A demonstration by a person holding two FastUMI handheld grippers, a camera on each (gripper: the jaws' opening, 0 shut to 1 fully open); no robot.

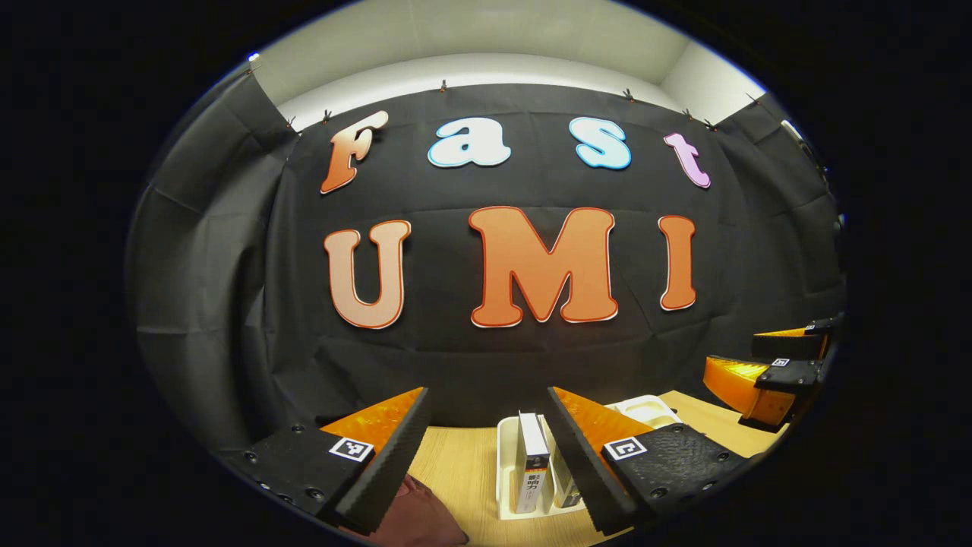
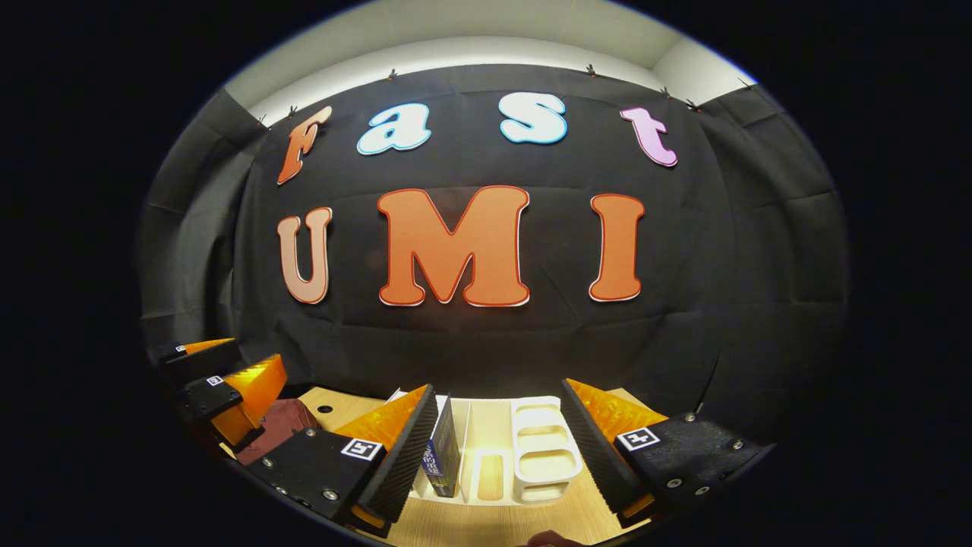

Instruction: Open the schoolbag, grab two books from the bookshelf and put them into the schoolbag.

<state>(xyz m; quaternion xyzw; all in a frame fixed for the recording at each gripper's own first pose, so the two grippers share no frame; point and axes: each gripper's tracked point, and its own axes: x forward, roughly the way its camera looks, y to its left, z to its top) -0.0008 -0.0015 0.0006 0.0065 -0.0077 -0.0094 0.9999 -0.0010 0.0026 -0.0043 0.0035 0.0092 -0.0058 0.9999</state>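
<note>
Judged from both views, the task looks to be at or near its start: the books stand in the bookshelf (image 1: 507, 456), a pale rack at the far edge of the wooden table (image 1: 463, 463) against the booth wall, and neither gripper carries anything. In the left gripper view a white-spined book (image 1: 531, 460) stands upright in the rack with at least one more volume just beside it, partly hidden by the finger. In the right gripper view a dark blue book (image 2: 444, 448) stands upright at the rack's left end, and the compartments to its right look empty. The schoolbag (image 2: 277, 425) seems to be the dark red fabric near the table's left edge in the right gripper view; a patch of the same colour sits at the near edge in the left gripper view. Too little of it shows to tell whether it is open, so opening it, taking two books and putting them inside all appear still to be done. The left gripper (image 1: 490, 456) is spread wide, its fingers apart and touching nothing, raised above the table and aimed toward the rack. The right gripper (image 2: 501, 448) is likewise spread wide and empty; the blue book stands close by its left finger, though whether they touch cannot be told. Each gripper also shows at the edge of the other's view, hovering beside its partner.
</note>
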